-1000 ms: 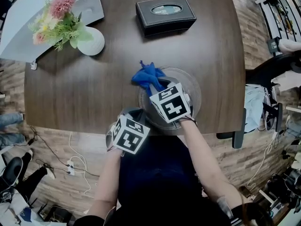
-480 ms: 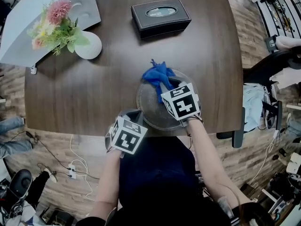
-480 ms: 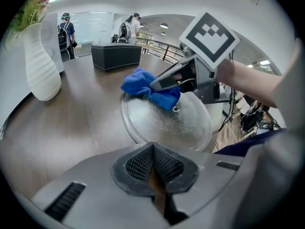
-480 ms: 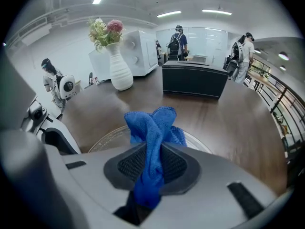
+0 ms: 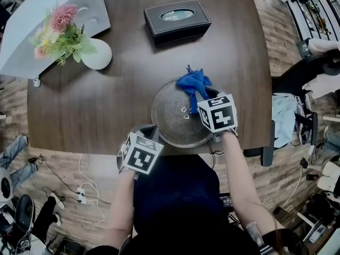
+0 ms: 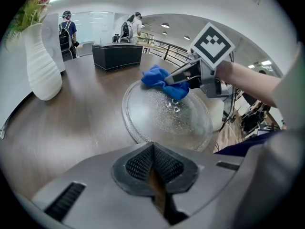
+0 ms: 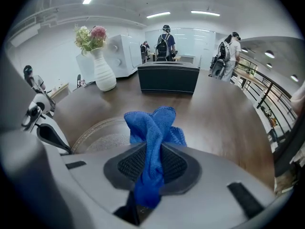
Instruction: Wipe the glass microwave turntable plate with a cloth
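Rightward along the far rim went the right gripper (image 5: pixel 205 96) since the earlier head frame, from the upper left of the glass turntable plate (image 5: pixel 169 118) to its upper right, taking the blue cloth (image 5: pixel 194 82) with it. Left gripper (image 5: pixel 150 134) had kept its place at the plate's near-left rim. Plate lay flat on the dark wooden table (image 5: pixel 101 102), near the person's edge. Right gripper view showed its pads clenched on the cloth, a strip running down between them and a bunch standing above the tips. Left gripper view showed its own pads drawn together with nothing visible between, tips at the plate's near rim; it alone showed droplets speckling the glass and the cloth pressed to the far rim. Only the head view showed the black tissue box (image 5: pixel 177 20) and white vase (image 5: pixel 99 55) together, well apart from the plate.
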### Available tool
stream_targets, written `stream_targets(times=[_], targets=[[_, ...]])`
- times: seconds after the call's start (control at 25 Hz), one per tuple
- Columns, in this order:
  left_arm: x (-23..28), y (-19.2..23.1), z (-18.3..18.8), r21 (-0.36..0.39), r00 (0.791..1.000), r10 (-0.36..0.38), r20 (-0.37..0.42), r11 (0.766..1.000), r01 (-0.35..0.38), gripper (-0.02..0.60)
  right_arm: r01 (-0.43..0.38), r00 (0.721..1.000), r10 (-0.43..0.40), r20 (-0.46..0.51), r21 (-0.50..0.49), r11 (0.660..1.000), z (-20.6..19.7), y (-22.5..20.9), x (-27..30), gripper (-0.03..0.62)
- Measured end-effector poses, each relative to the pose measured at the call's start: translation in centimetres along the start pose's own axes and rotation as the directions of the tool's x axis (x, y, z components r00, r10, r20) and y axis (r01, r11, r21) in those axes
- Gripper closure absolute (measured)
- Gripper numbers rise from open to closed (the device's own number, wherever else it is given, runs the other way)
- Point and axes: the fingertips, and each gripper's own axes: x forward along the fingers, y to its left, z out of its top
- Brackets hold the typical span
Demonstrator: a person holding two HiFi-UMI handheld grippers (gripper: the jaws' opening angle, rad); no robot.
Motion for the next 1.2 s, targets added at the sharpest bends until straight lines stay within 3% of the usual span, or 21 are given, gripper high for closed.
stream_targets(times=[0.44,0.68,0.96,1.2], targets=[[-0.1,0.0,0.3,-0.002,1.000,0.002,0.014,1.000,-0.002,0.577,0.108,0.994,-0.108,0.002,0.025,0.994,-2.0,-3.8,-2.2,0.530],[0.0,0.1,0.2,0.010,1.000,0.010,0.011,1.000,-0.010,0.577,0.119,0.993,-0.120,0.018,0.042,0.992,-1.9,-4.1,-2.9,0.530],[0.0,0.1,0.2,0.001,1.000,0.004,0.016,1.000,-0.004,0.577,0.041,0.993,-0.042,0.112,0.012,0.999,1.0,-1.0,-5.3,0.530],[-0.1,0.2,0.3,0.003,1.000,0.007,0.026,1.000,-0.007,0.577,-0.062,0.983,0.070,0.169,-0.052,0.997,3.3,4.4,-6.2,0.530]])
